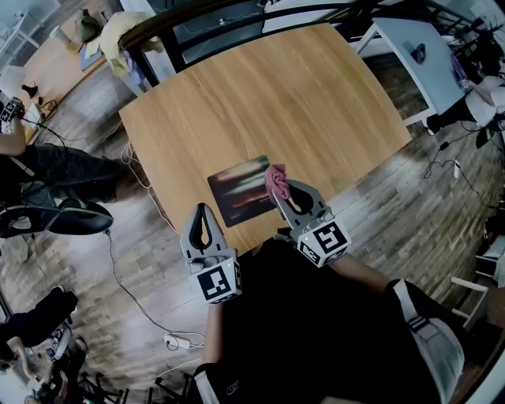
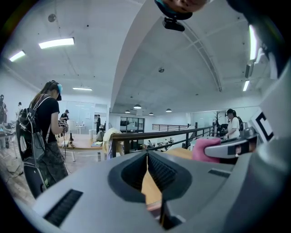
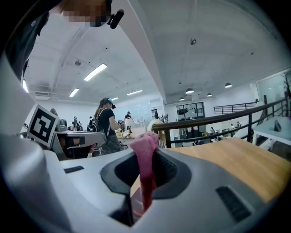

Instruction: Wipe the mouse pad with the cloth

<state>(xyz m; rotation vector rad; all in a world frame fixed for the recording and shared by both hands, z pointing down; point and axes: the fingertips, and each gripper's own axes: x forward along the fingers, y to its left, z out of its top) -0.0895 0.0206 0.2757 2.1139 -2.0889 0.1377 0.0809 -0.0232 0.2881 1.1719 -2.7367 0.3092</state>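
A dark mouse pad (image 1: pixel 242 190) with a streaked print lies near the front edge of the wooden table (image 1: pixel 268 102). My right gripper (image 1: pixel 278 189) is shut on a pink cloth (image 1: pixel 275 178), held over the pad's right edge. In the right gripper view the pink cloth (image 3: pixel 146 160) sticks up between the closed jaws. My left gripper (image 1: pixel 203 210) is shut with nothing in it, off the table's front-left edge, apart from the pad. In the left gripper view its tips (image 2: pixel 147 154) meet, and the cloth (image 2: pixel 203 149) shows to the right.
A dark railing (image 1: pixel 197 20) runs behind the table, with clothing draped at its left end. A white desk (image 1: pixel 418 55) stands at the right. Cables (image 1: pixel 134 237) trail across the wooden floor on the left, beside a seated person (image 1: pixel 47 173).
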